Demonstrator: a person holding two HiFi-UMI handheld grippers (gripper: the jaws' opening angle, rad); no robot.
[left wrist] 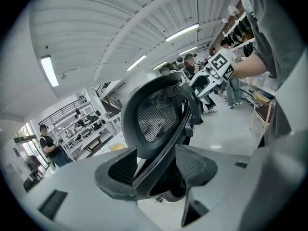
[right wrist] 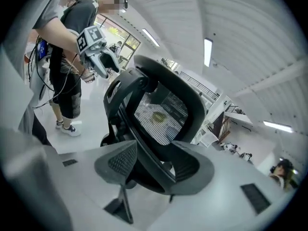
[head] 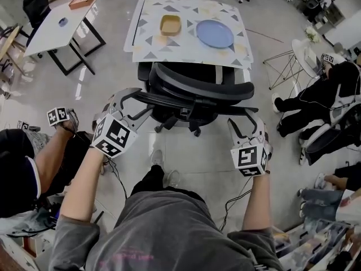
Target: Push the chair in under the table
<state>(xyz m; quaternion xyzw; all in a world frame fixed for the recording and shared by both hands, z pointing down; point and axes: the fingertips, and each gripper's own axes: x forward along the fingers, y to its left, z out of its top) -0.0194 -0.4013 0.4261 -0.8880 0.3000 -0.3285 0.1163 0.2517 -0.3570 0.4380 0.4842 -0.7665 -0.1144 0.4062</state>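
Note:
A black mesh office chair (head: 192, 89) stands against the near edge of a table (head: 149, 49) with a patterned cloth, its seat tucked under the top. My left gripper (head: 131, 103) is at the chair's left armrest (head: 155, 99). In the left gripper view a black chair bar (left wrist: 166, 148) runs between the wide jaws of the left gripper (left wrist: 156, 170), with a gap showing. My right gripper (head: 247, 126) is at the right armrest's end (head: 243, 110). In the right gripper view the right gripper (right wrist: 154, 165) also stands open around a chair bar (right wrist: 144, 143).
A blue plate (head: 214, 34) and a yellow bowl (head: 170, 24) sit on the table. A white desk (head: 59, 24) stands at the far left. People sit at the right (head: 321, 103) and near left (head: 22, 162). A small round table (head: 302, 52) is at right.

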